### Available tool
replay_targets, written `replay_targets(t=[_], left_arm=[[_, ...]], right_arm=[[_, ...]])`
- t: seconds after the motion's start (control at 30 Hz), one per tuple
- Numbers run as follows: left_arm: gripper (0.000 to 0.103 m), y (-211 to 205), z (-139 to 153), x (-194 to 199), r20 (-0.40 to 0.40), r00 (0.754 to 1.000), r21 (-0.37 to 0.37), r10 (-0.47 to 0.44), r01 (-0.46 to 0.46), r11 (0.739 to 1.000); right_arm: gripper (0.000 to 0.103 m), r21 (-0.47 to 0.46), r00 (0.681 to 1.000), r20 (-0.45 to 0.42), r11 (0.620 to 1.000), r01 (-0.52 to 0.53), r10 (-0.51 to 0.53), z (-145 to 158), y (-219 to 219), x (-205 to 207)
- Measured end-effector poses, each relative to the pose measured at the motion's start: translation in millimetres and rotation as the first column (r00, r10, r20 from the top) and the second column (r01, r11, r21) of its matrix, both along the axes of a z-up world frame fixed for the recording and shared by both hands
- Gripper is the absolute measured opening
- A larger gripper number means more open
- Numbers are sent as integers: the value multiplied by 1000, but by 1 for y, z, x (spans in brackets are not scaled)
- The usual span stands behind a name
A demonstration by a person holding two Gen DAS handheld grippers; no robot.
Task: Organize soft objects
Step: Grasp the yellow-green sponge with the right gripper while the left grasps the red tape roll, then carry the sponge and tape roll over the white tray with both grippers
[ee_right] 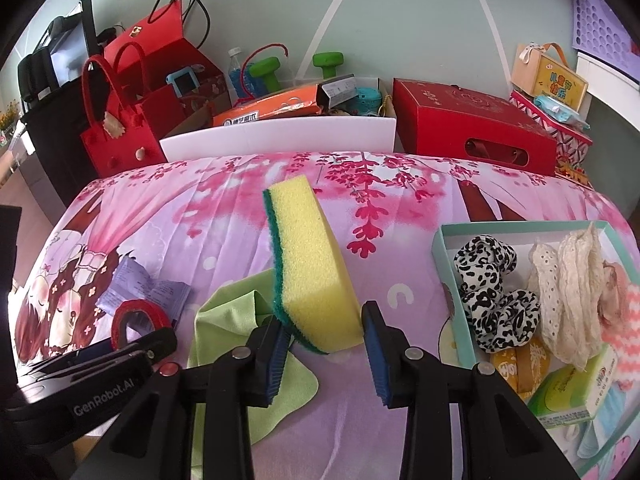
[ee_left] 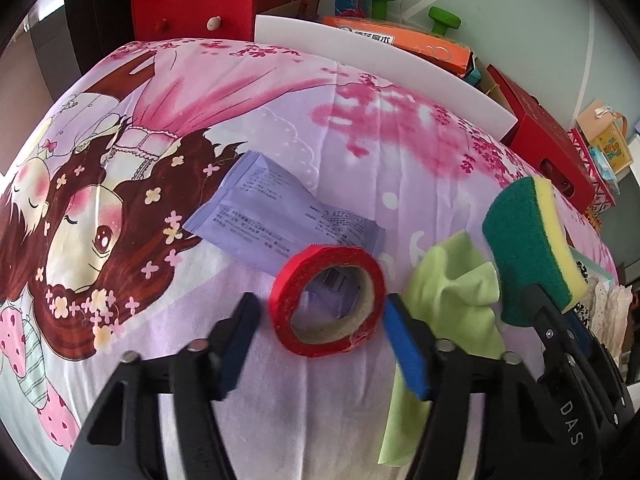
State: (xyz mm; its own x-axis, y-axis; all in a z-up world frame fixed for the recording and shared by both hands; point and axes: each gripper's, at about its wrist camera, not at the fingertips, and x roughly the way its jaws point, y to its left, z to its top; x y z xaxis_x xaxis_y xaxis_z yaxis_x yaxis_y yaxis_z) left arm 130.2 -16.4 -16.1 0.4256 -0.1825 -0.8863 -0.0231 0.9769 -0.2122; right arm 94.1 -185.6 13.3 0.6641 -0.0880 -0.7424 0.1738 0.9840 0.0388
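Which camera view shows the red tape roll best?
The left wrist view shows the red tape roll best: it lies close and whole between the left gripper fingers, its cardboard core visible. In the right wrist view, the roll is small at the left edge, partly hidden behind the left gripper's body.

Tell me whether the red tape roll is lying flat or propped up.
Propped up, tilted: the red tape roll leans on the purple packet, its hole facing the left gripper, whose pads flank it without touching.

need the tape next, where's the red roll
In the left wrist view, the red tape roll lies between the left gripper's fingers, overlapping the purple packet.
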Motion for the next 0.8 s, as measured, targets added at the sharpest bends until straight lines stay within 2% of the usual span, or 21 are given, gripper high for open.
replay_targets(t=[0.3, 0.57, 0.8], left_arm=[[57, 4, 9, -4, 9, 1000, -34, -7, 7, 999], [57, 3, 28, -11, 63, 998, -43, -16, 19, 999], [57, 9, 60, -19, 154, 988, -63, -11, 20, 998]], right_arm=[[37, -9, 1000, 4, 1000, 2, -2, 1, 0, -1], [36, -10, 999, 35, 1000, 14, -14, 12, -4, -6], [36, -15, 995, 97, 999, 28, -27, 35, -9, -18]])
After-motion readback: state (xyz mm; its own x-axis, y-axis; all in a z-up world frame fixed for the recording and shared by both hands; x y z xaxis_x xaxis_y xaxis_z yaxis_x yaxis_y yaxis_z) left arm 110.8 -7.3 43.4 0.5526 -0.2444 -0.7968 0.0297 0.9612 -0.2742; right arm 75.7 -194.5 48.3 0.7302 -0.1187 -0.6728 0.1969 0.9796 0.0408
